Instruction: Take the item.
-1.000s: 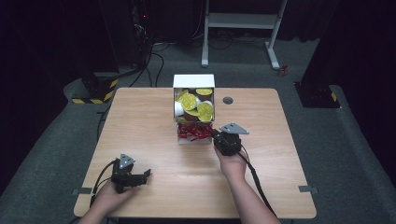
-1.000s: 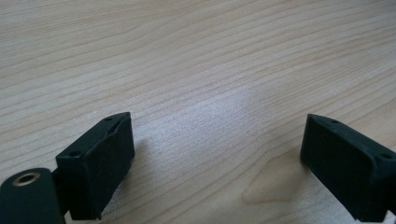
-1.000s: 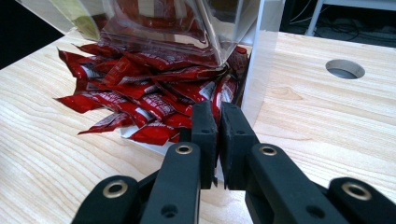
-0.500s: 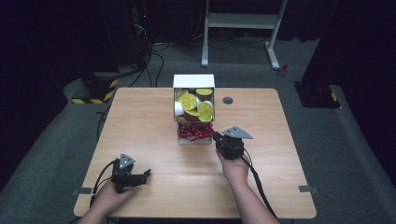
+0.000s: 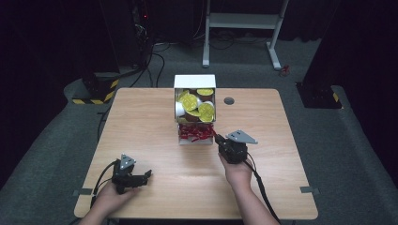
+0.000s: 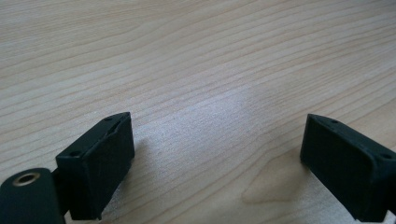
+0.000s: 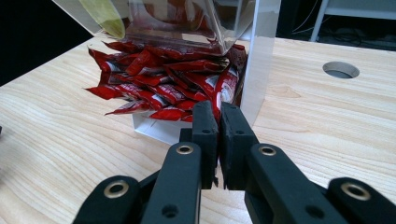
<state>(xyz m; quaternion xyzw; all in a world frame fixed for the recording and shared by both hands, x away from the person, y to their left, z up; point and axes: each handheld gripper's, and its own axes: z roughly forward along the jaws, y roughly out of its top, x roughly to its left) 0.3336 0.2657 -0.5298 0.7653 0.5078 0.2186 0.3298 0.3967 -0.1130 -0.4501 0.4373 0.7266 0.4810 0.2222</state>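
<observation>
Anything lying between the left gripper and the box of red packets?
No. In the high view, only bare wooden table separates the left gripper from the red packets spilling from the box.

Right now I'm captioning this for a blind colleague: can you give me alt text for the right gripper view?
The right gripper, its black jaws nearly closed on a red sachet, reaches into a heap of red sachets spilling from the bottom of a clear dispenser. It all sits on a pale wooden table with a round hole behind.

On your wooden surface (image 5: 141,122), the white display box (image 5: 195,82) stands mid-rear; red sachets (image 5: 195,132) lie in its front tray, yellow-lidded cups (image 5: 193,102) above.
</observation>
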